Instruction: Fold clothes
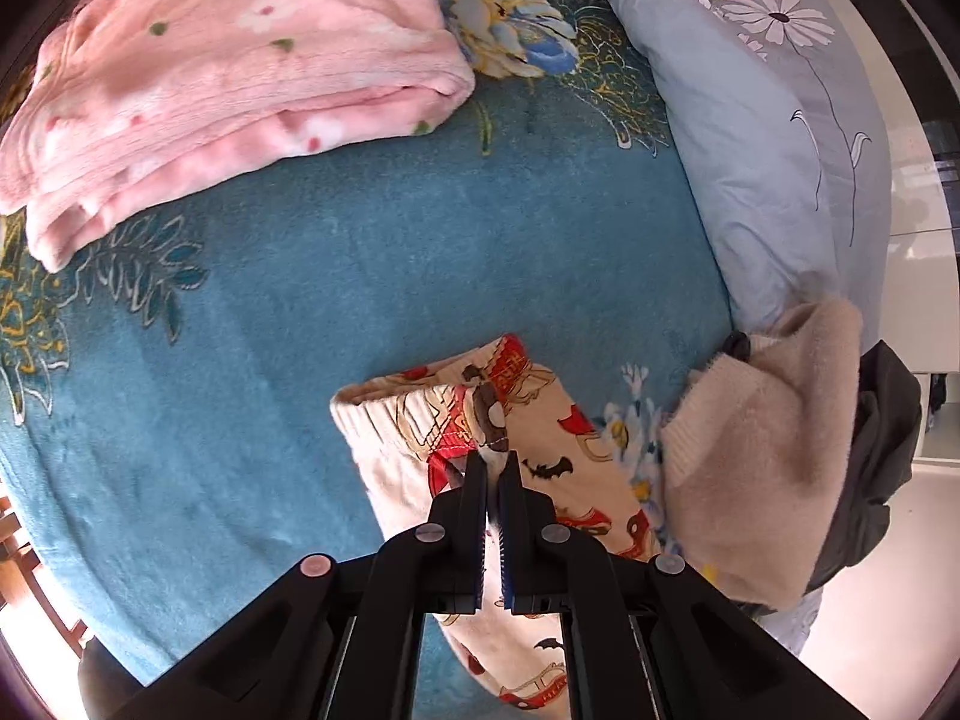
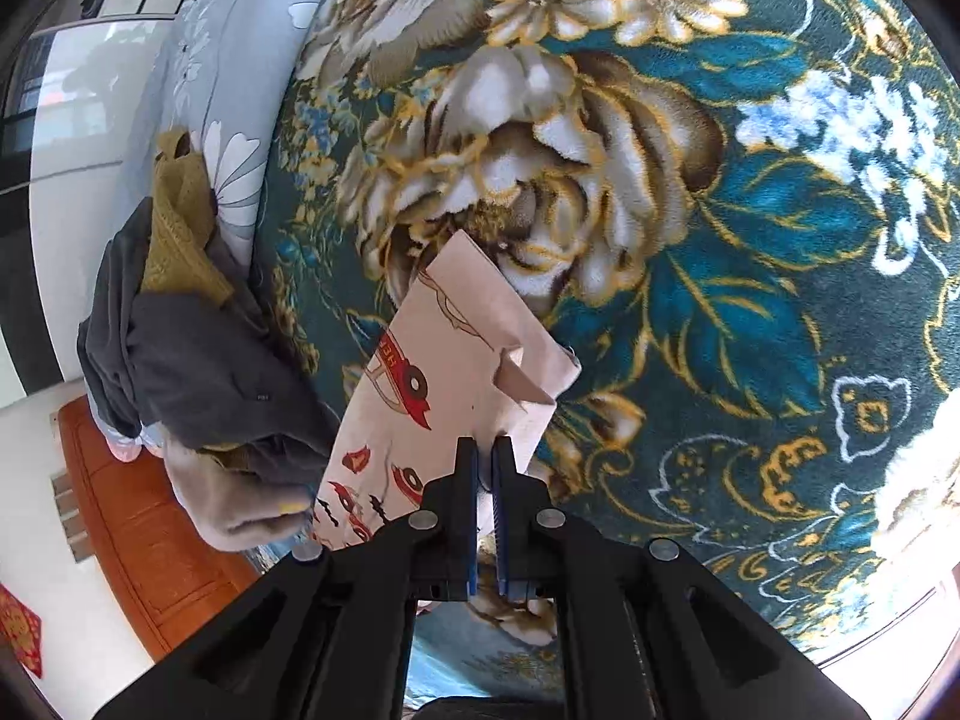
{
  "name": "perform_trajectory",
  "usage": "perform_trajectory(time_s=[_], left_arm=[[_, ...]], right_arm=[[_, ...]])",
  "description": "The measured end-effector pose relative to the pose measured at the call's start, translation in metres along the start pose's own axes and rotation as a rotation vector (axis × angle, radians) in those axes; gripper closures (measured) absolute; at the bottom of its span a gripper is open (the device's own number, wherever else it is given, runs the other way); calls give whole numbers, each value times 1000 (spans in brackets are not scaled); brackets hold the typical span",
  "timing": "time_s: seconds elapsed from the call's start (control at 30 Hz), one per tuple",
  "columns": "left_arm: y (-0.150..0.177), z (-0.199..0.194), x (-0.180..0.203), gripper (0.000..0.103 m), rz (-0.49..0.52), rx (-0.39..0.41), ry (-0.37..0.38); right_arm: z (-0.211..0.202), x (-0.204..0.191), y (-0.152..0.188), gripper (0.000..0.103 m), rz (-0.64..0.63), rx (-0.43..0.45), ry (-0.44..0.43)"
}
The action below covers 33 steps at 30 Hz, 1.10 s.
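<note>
A pair of cream trousers printed with red cars and black bats [image 1: 540,450] lies over the blue floral blanket [image 1: 300,312]. My left gripper [image 1: 495,457] is shut on the fabric just below the ribbed waistband [image 1: 384,414]. In the right wrist view the same cream printed trousers [image 2: 444,372] hang lifted above the blanket [image 2: 720,300], their far end folded over. There my right gripper [image 2: 485,444] is shut on the near edge of the cloth.
A folded pink fleece blanket [image 1: 228,90] lies at the far left. A grey pillow with white flowers [image 1: 774,138] sits on the right. Beside the trousers is a heap of a beige sweater [image 1: 762,468] and dark grey clothes [image 2: 192,360], with a mustard garment [image 2: 180,228].
</note>
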<state>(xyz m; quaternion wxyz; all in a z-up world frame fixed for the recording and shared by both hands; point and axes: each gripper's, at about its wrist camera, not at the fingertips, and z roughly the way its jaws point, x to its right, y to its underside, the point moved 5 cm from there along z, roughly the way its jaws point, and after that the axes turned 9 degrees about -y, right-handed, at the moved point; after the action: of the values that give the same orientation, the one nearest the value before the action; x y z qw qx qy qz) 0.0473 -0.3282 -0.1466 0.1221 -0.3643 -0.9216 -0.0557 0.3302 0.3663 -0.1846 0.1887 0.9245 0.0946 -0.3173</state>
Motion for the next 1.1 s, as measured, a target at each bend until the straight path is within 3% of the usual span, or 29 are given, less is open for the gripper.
perform_trajectory(time_s=[0.23, 0.5, 0.57, 0.63, 0.77, 0.87, 0.93, 1.0, 1.1], left_arm=[[-17, 29, 26, 99, -5, 3, -14], [-32, 48, 53, 94, 35, 37, 92], [-32, 48, 56, 72, 22, 42, 155], [-31, 43, 58, 56, 27, 48, 219], [-30, 15, 56, 54, 83, 127, 276], [-21, 0, 33, 49, 103, 209, 221], [-14, 8, 9, 48, 89, 217, 156], [-6, 21, -15, 48, 66, 201, 102], [3, 50, -40, 48, 5, 138, 65]], right_arm=[[29, -4, -22, 99, 64, 6, 81], [36, -10, -28, 99, 77, 61, 102], [37, -12, -29, 98, 63, 68, 108], [37, -15, -29, 96, 38, 69, 115], [34, -25, -29, 96, -46, 86, 114], [24, -31, -26, 86, -103, 102, 68], [11, -32, -21, 64, -146, 124, 31], [0, -22, -16, 58, -184, 148, 41], [-1, 9, -6, 57, -182, 143, 88]])
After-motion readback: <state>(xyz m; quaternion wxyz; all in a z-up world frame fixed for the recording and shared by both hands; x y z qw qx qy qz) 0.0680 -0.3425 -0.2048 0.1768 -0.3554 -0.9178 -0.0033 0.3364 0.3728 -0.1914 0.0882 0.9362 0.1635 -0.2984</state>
